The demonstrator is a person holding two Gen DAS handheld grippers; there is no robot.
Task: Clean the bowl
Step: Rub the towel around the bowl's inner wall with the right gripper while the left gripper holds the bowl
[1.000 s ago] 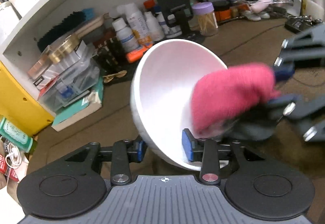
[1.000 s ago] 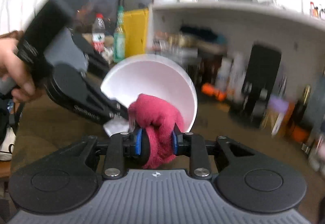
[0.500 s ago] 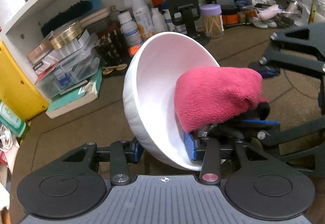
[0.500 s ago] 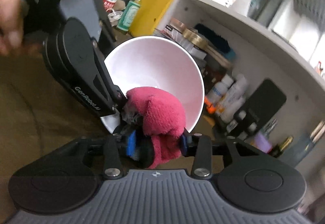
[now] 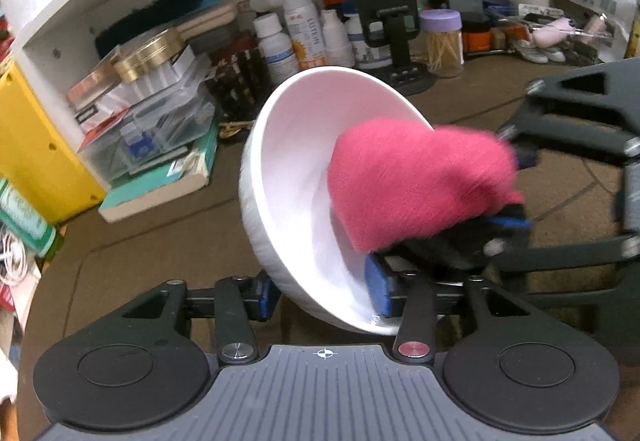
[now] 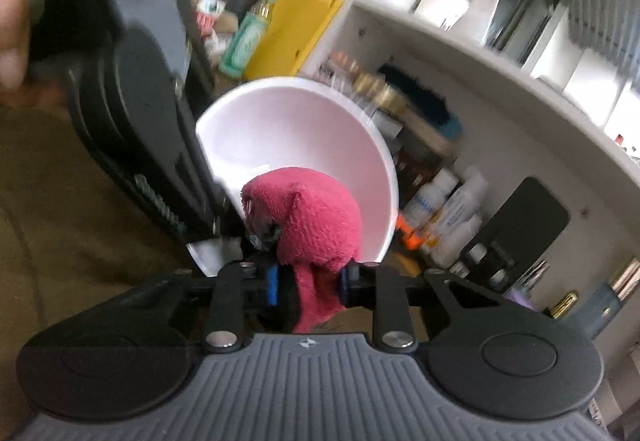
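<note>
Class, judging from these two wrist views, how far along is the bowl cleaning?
Done: the left gripper has the white bowl by its rim, tilted up, though its jaws are opening. In hand: the right gripper presses the pink cloth inside it. Left: finishing the wipe and setting the bowl down.

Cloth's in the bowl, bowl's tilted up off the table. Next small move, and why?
Probably sweep the pink cloth, clamped in the right gripper, up and round the bare upper wall of the white bowl. The cloth covers only the lower side. The left gripper grips the rim, though its jaws are opening, so keep the pressure light.
</note>
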